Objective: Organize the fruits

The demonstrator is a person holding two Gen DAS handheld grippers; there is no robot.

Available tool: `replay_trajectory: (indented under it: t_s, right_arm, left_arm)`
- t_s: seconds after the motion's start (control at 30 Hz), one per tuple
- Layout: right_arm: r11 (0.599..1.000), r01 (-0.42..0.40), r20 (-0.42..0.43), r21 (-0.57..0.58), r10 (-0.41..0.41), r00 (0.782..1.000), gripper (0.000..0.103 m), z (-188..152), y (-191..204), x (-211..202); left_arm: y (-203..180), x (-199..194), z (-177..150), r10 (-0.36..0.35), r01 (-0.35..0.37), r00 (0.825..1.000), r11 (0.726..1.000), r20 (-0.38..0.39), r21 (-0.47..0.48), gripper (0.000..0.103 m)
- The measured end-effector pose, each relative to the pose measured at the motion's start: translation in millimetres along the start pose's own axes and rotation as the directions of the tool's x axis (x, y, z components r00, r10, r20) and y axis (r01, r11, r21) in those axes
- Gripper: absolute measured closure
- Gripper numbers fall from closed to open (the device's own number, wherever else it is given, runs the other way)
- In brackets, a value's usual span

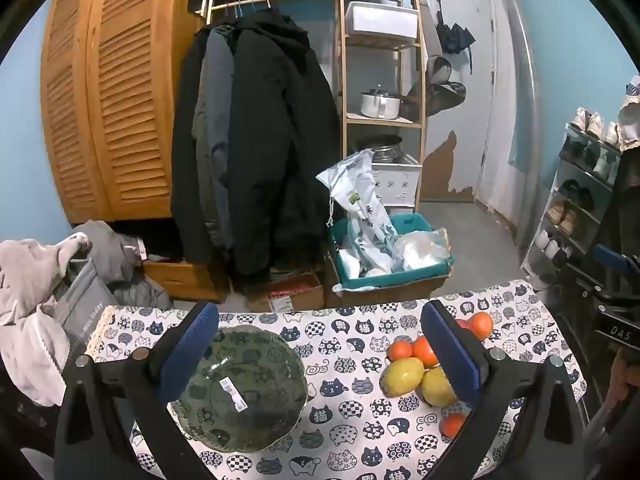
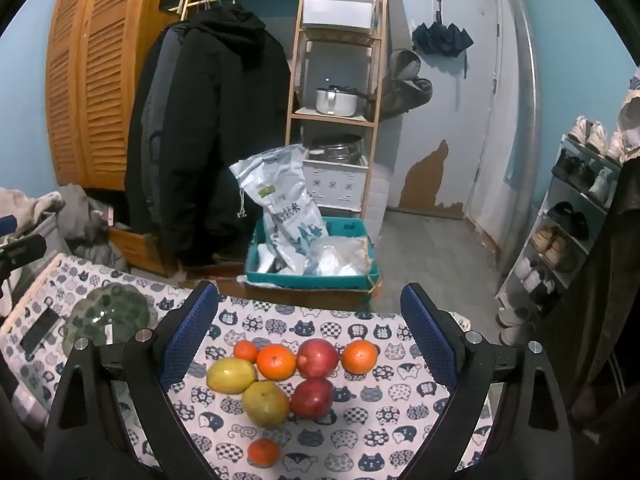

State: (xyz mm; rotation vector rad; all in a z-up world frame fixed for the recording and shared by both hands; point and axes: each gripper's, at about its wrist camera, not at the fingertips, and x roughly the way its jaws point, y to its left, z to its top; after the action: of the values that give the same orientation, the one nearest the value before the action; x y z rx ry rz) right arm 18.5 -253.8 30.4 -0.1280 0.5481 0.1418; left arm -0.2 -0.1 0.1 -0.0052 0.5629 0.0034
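Still at the start, we judge: nothing picked yet. Left view: our left tool (image 1: pixel 320 344) is spread wide and empty above the bowl (image 1: pixel 240 388), which holds no fruit; lemons (image 1: pixel 402 376) lie right of it on the desk (image 1: pixel 340 360).

Right view: our right tool (image 2: pixel 310 340) is spread, empty, over the fruit cluster: oranges (image 2: pixel 276 361), apples (image 2: pixel 318 358). Next we need to close on one fruit; its neighbours touch, crowding the grasp. A phone (image 2: pixel 40 330) lies beside the bowl.

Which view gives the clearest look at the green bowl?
The left wrist view: the green bowl lies close and large between the open fingers of the left gripper, its pattern and white sticker plain. In the right wrist view the bowl is small, at the left edge, partly behind a gripper finger.
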Motion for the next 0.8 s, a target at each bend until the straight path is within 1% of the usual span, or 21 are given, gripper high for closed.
replay_trajectory:
  t_s: [0.23,0.3,0.6,0.8]
  right_arm:
    - [1.0,0.003,0.001,-0.003,-0.003,1.0,0.011,-1.0,0.8,-0.5]
    - [1.0,0.0,-0.001,-0.001,0.0,1.0,0.011,-0.8,0.3,0.2]
    - [1.0,0.0,-0.002,-0.003,0.0,1.0,0.011,0.0,1.4,-0.8]
    - [1.0,0.0,-0.003,-0.005,0.0,1.0,0.011,0.2,2.4,-0.9]
  left_arm:
    - [-1.7,-3.2,-0.3,0.011,-0.011,1.0,1.0,0.01,0.006,0.001]
    - [-1.6,-2.3,3.1,0.002,-0.002,1.0,1.0,0.007,0.006,0.001]
    - [-2.0,-5.9,7.3,0.005,-0.005,1.0,1.0,0.015,0.01,0.001]
    - [0.3,-7.0,5.6,0.001,-0.001,1.0,1.0,0.018,0.008,0.001]
